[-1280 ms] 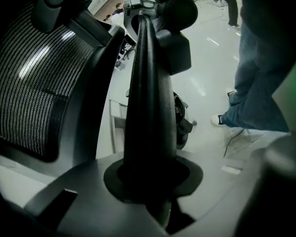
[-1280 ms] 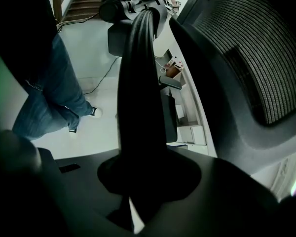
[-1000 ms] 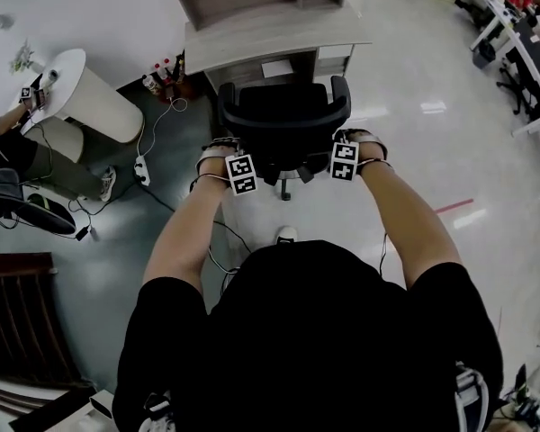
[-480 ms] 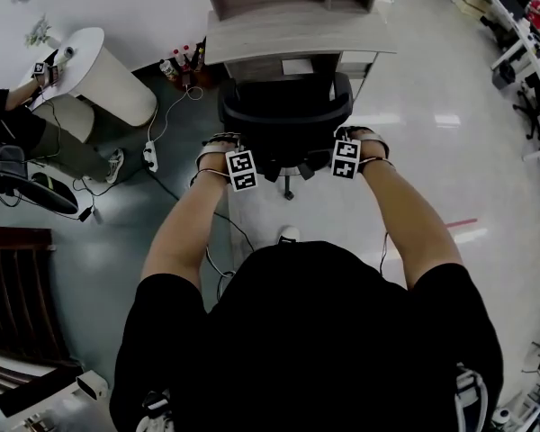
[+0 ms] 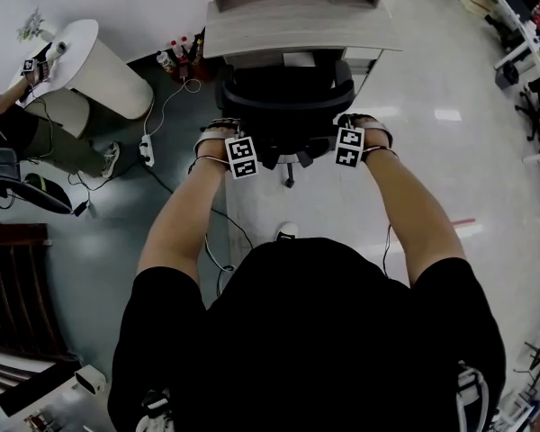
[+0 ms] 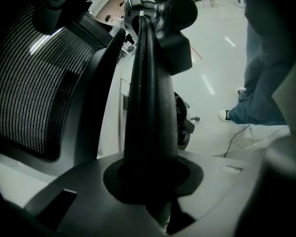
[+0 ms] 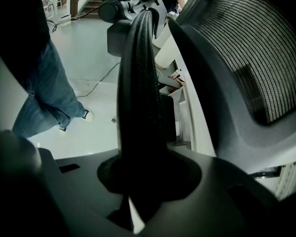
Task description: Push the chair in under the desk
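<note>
Straight ahead of both tongs, away from the body: the black mesh-backed office chair (image 5: 283,106), backrest towards the person, and just beyond it the pale wood-grain desk (image 5: 297,27). Seat apparently already partly beneath the desk's front edge, backrest not yet against it. Push line therefore forward, square to that edge.

In the left gripper (image 5: 223,140): the chair's black padded left armrest (image 6: 148,107), jaws closed nearly all the way and pressing on its rear end. In the right gripper (image 5: 360,135): the matching right armrest (image 7: 138,98), clamped the same way, jaws standing slightly wider. Long axis of each armrest in line with its gripper's jaws, pointing on towards the desk, so force along the jaws likely means travel along the push line.

Neither arm nearer: both level, one at each side of the backrest, roughly the same way off from the desk. Probably calls for an even push from both, to keep the chair from swinging sideways into a desk leg.

Count: one chair, one desk, two armrests, two grippers, each holding one armrest. Off to the left, well apart, one white round table (image 5: 90,61).
</note>
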Tool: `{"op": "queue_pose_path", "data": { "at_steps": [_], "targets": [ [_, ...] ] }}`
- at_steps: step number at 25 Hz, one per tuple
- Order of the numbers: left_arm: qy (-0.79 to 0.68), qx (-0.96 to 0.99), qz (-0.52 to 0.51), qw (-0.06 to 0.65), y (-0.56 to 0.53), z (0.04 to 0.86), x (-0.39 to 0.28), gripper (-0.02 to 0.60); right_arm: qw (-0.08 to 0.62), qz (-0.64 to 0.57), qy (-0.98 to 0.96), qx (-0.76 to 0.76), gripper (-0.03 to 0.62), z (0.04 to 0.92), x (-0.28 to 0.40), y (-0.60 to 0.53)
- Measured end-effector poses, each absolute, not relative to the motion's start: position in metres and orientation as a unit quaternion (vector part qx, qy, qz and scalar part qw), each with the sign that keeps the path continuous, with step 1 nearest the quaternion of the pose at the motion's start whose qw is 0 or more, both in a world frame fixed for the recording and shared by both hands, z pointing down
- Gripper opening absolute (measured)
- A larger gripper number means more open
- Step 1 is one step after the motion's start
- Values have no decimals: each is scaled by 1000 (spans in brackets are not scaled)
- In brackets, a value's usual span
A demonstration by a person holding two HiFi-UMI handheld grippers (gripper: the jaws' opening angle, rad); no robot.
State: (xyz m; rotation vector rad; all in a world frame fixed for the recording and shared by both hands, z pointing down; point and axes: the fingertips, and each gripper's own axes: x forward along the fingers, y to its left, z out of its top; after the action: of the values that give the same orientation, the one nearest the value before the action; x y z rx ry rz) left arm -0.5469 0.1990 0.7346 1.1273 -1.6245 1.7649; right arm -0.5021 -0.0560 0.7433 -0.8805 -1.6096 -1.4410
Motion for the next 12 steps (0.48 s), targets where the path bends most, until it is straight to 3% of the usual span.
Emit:
{"op": "queue_pose_path", "data": {
  "at_steps": [12],
  "targets": [
    [-599,408,644,246,189,735,-593,75,388,-572,-635,-345,92,743,-553,-66]
  ]
}}
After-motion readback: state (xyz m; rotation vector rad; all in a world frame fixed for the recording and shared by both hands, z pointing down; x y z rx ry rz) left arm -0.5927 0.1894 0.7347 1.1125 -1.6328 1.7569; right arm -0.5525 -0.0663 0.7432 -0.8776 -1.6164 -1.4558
